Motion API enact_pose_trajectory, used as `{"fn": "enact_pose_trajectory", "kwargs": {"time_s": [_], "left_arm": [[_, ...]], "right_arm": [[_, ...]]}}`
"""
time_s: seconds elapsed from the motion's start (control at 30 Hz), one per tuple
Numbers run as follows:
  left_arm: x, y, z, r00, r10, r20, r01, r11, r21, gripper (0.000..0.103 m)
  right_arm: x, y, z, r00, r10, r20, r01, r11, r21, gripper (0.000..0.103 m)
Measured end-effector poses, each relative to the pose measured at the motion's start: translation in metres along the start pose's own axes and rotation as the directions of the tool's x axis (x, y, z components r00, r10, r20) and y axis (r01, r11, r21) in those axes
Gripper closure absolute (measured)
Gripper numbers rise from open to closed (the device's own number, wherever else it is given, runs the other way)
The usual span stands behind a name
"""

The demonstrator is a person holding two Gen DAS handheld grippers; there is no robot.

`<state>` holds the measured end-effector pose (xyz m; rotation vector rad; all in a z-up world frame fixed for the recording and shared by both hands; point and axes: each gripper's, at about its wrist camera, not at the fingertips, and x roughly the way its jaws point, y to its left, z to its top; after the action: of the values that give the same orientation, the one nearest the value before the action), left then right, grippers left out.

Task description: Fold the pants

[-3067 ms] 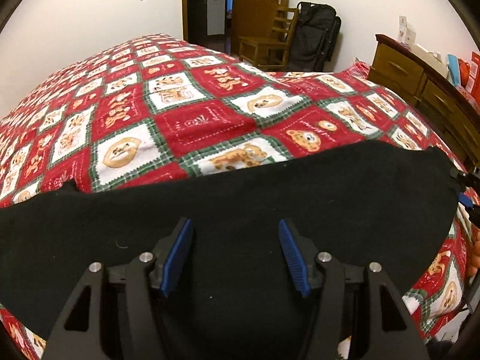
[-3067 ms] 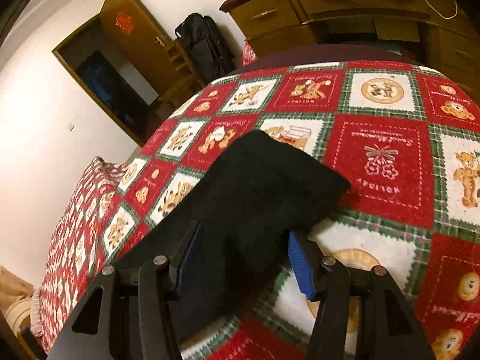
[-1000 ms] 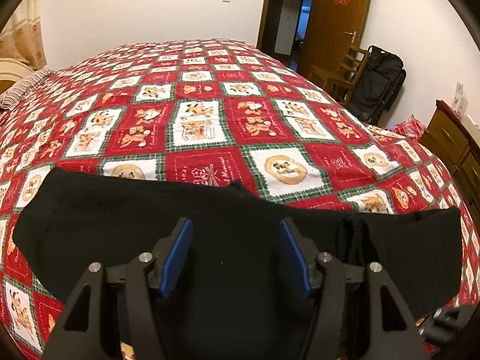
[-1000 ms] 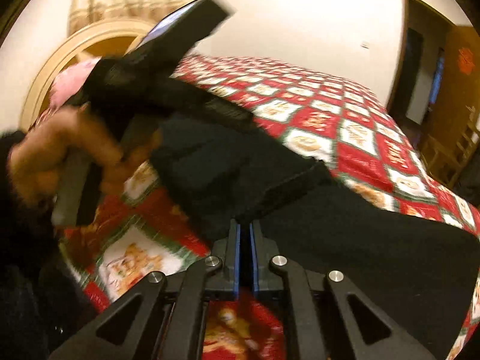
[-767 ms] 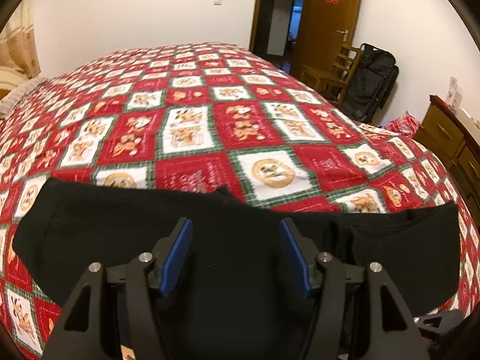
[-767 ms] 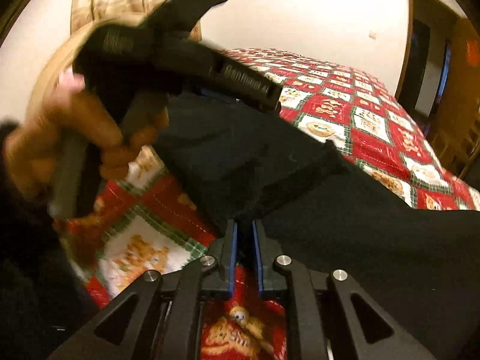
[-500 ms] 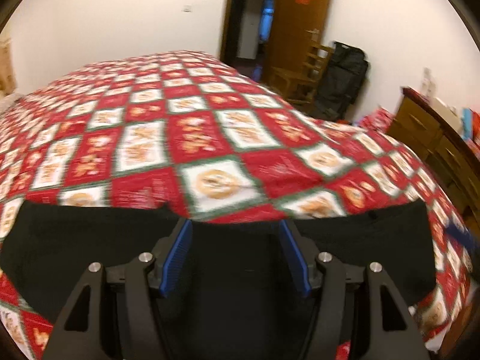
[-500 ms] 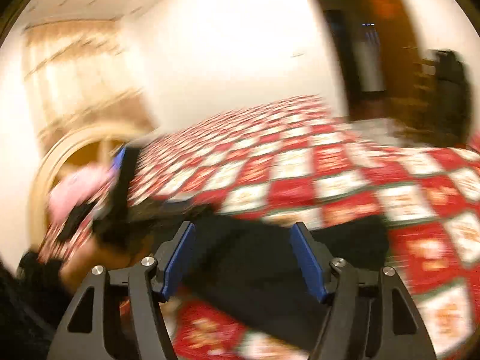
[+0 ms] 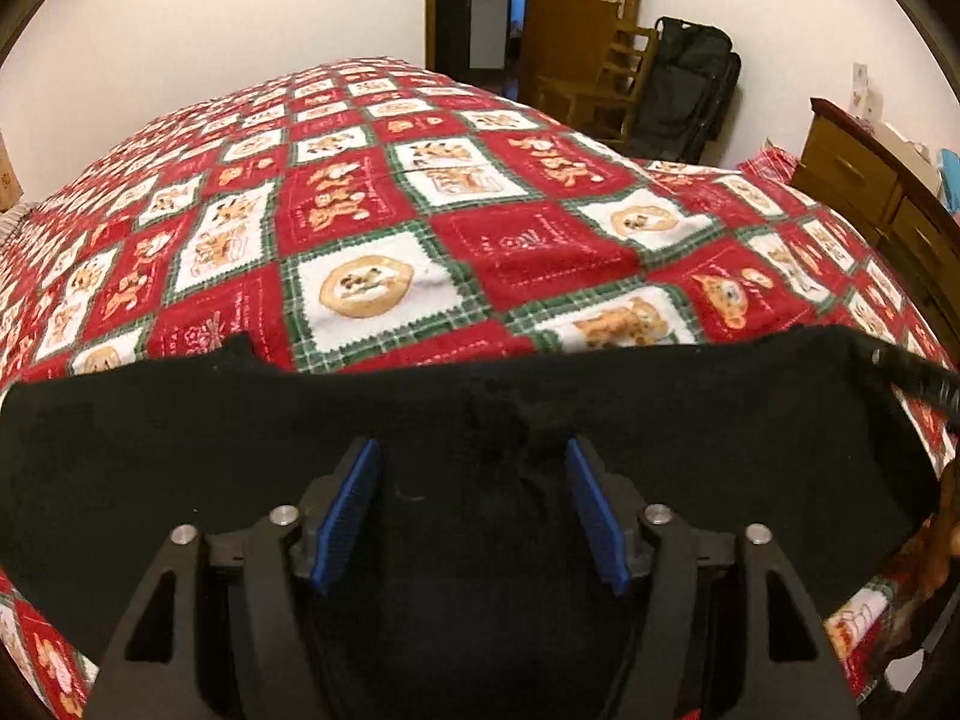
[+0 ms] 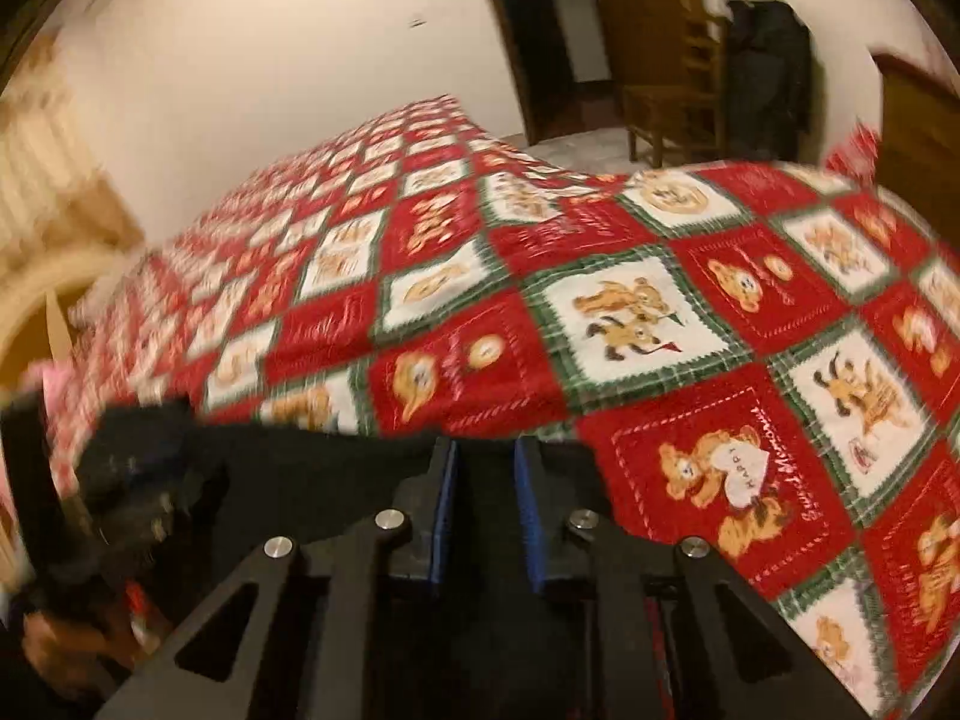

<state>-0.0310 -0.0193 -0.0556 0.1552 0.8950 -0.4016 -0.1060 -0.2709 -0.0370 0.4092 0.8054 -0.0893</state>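
A: How are the claws set?

B: The left claw (image 9: 471,510) is held wide apart, nothing between its pads, above the middle of the pants (image 9: 240,450). The right claw (image 10: 485,504) is narrowed around dark cloth at the pants' right end; whether it is truly pinched cannot be told.

A: And the pants?

B: They are laid as a black band across the near edge of the quilt (image 9: 528,240).

A: What makes this step go well?

B: Probably the end should be gripped firmly and carried over level, with edges matched.
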Motion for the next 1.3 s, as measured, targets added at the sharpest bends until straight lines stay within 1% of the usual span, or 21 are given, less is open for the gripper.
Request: {"fn": "enact_pose_trajectory", "kwargs": {"time_s": [0.07,0.1,0.2,0.23,0.27,0.33,0.37,0.47,0.57,0.63,0.67,0.7,0.73,0.77,0.8,0.9,0.97,1.1,1.17,1.23,1.3], "left_arm": [[0.001,0.001,0.0,1.0,0.013,0.005,-0.013,1.0,0.002,0.026],[0.001,0.001,0.0,1.0,0.012,0.005,-0.012,1.0,0.001,0.025],[0.002,0.003,-0.001,1.0,0.007,0.008,-0.007,1.0,-0.013,0.023],[0.003,0.003,-0.002,1.0,0.01,0.009,-0.01,1.0,-0.016,0.022],[0.004,0.003,-0.001,1.0,0.013,0.01,-0.013,1.0,-0.017,0.021],[0.003,0.002,-0.001,1.0,0.018,0.01,-0.017,1.0,-0.016,0.021],[0.003,0.002,0.0,1.0,0.015,0.008,-0.015,1.0,-0.013,0.021],[-0.003,0.007,0.001,1.0,0.003,0.002,-0.003,1.0,-0.019,0.021],[-0.015,0.019,0.004,0.999,0.041,0.033,-0.041,0.999,-0.021,0.021],[-0.026,0.035,0.005,0.992,0.111,0.065,-0.109,0.994,-0.03,0.021],[-0.03,0.046,0.005,0.988,0.138,0.075,-0.135,0.99,-0.045,0.021],[-0.034,0.059,0.005,0.983,0.162,0.08,-0.157,0.985,-0.07,0.021],[-0.038,0.073,0.004,0.98,0.185,0.078,-0.177,0.979,-0.097,0.016],[-0.041,0.086,0.003,0.975,0.211,0.076,-0.2,0.972,-0.124,0.009],[-0.046,0.102,0.001,0.967,0.243,0.077,-0.229,0.961,-0.155,0.007],[-0.064,0.151,-0.013,0.94,0.33,0.085,-0.299,0.919,-0.257,0.006],[-0.073,0.183,-0.023,0.923,0.381,0.06,-0.342,0.882,-0.324,0.005],[-0.082,0.239,-0.047,0.887,0.461,-0.002,-0.414,0.795,-0.443,0.005],[-0.081,0.26,-0.057,0.883,0.469,-0.016,-0.411,0.755,-0.511,0.005],[-0.071,0.277,-0.063,0.889,0.456,-0.037,-0.393,0.721,-0.57,0.005],[-0.06,0.283,-0.064,0.907,0.418,-0.048,-0.363,0.721,-0.591,0.007]], "right_arm": [[-0.009,-0.004,-0.001,1.0,0.026,0.009,-0.026,0.999,0.025,0.083],[-0.018,-0.001,-0.004,0.999,0.012,0.032,-0.013,1.0,0.02,0.083],[-0.045,0.025,-0.016,0.994,-0.022,0.105,0.035,0.992,-0.119,0.081],[-0.047,0.031,-0.021,0.994,-0.041,0.101,0.057,0.986,-0.157,0.081],[-0.043,0.036,-0.029,0.993,-0.093,0.072,0.105,0.977,-0.185,0.081],[-0.032,0.032,-0.038,0.99,-0.143,0.016,0.144,0.971,-0.189,0.08],[-0.035,0.03,-0.042,0.99,-0.128,0.062,0.138,0.973,-0.188,0.08],[-0.039,0.033,-0.038,0.988,-0.144,0.054,0.151,0.974,-0.168,0.08],[-0.057,0.054,-0.037,0.989,-0.043,0.141,0.066,0.984,-0.165,0.078],[-0.062,0.076,-0.039,0.984,0.015,0.178,0.022,0.979,-0.205,0.055],[-0.06,0.092,-0.042,0.982,0.079,0.173,-0.037,0.971,-0.235,0.038],[-0.056,0.104,-0.044,0.98,0.128,0.154,-0.085,0.962,-0.258,0.035],[-0.048,0.122,-0.049,0.976,0.186,0.112,-0.145,0.943,-0.3,0.035],[-0.042,0.136,-0.053,0.975,0.207,0.078,-0.169,0.925,-0.34,0.035],[-0.036,0.15,-0.057,0.977,0.207,0.058,-0.171,0.91,-0.377,0.035],[-0.02,0.181,-0.071,0.981,0.19,0.036,-0.155,0.881,-0.447,0.035],[-0.007,0.188,-0.078,0.98,0.197,-0.017,-0.184,0.88,-0.438,0.035],[-0.002,0.184,-0.086,0.979,0.195,-0.053,-0.2,0.894,-0.4,0.035],[-0.004,0.181,-0.089,0.979,0.196,-0.049,-0.2,0.898,-0.393,0.035],[-0.007,0.183,-0.089,0.981,0.189,-0.037,-0.188,0.896,-0.402,0.035],[-0.01,0.185,-0.088,0.982,0.188,-0.028,-0.183,0.894,-0.41,0.035]]}}
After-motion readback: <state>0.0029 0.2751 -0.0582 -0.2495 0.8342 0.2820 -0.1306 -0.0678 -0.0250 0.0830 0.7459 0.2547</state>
